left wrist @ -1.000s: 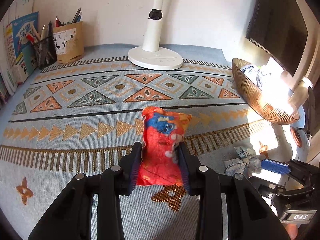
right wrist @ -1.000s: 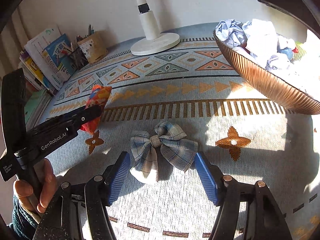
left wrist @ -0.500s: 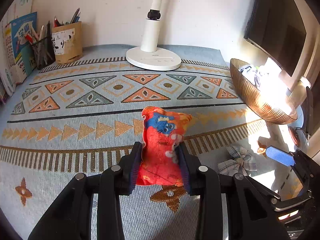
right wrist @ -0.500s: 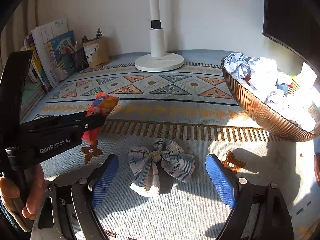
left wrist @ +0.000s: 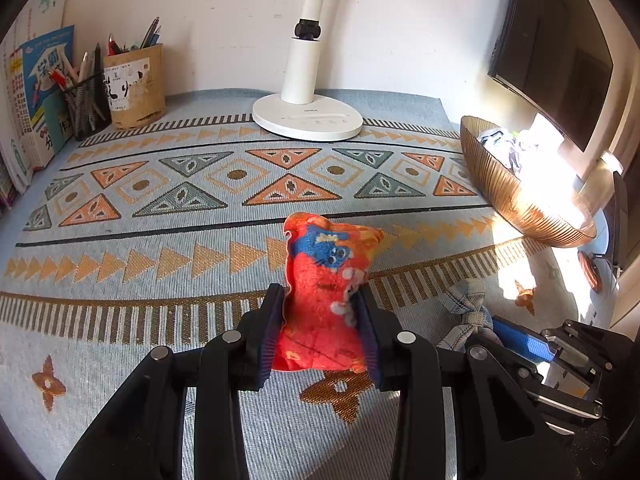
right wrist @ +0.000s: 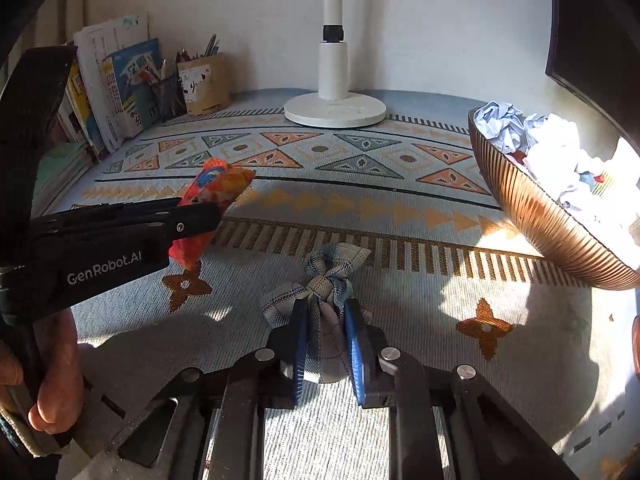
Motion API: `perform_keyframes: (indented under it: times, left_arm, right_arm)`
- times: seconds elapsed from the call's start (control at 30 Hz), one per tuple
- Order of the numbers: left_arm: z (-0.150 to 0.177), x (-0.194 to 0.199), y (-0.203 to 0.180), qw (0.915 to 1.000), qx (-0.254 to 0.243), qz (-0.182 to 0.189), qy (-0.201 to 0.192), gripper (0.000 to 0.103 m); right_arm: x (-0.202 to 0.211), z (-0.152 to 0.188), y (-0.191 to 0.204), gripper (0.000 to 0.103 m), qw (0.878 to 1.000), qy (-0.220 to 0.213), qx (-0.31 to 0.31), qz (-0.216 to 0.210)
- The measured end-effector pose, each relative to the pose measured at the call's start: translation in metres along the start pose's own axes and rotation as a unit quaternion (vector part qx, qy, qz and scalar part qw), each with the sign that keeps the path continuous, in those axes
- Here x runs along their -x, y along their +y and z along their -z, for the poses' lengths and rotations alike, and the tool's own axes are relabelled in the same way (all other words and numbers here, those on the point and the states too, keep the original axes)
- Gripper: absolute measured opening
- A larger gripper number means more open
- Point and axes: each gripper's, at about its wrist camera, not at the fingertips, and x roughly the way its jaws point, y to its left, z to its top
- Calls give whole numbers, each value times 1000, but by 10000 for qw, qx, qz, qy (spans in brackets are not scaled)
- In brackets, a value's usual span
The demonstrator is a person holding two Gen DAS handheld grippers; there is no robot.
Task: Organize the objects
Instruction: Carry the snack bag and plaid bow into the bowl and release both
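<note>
The left claw [left wrist: 322, 328] is squeezed tight on a little red and orange cloth pouch [left wrist: 326, 288], with a blue cartoon patch on it; the pouch sits in the middle of the left wrist view, pinched at its lower half, and it looks lifted a bit off the patterned cloth [left wrist: 160, 208] that covers the table; in the right wrist view the same pouch [right wrist: 212, 200] pokes out of the left claw at the middle left, and a hand [right wrist: 48, 384] holds that tool at the lower left; the right claw [right wrist: 326, 344] is pressed shut on a plaid fabric bow [right wrist: 328, 292], low in the middle of its own view; the bow is scrunched up between the blue pads [right wrist: 354, 344], and I cannot tell if it has left the table yet; so both things look grabbed, and that part seems done; what is left, I think, is to carry them to where they belong; the copper bowl [right wrist: 552, 224] at the right of the frame already has crumpled paper balls [right wrist: 520, 132] in it, so it may be the place, but I cannot be sure; no other loose things show on the cloth near the claws; the white lamp base [left wrist: 308, 118] and the pen holder [left wrist: 138, 88] stand far back by the wall.
</note>
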Motion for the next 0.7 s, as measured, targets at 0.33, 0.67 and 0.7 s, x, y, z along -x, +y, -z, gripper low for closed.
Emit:
perform_keyframes:
  times: [0.33,0.67,0.7]
  left_arm:
    - [-74,25,-70,9953,-682,356,-590,33]
    - [-175,-26,-179,9837,-1207,1009,-872,33]
    - [-179,-33,-186,9828,-1268,1038,-849,33]
  right_arm:
    - [92,-48,-95,16,9858,-1252,-890,684]
    - [114,-93,-220,16,9538,-1617,-1974,1584]
    - [111,-95,-226,16,9528,-1597,-2029,1594]
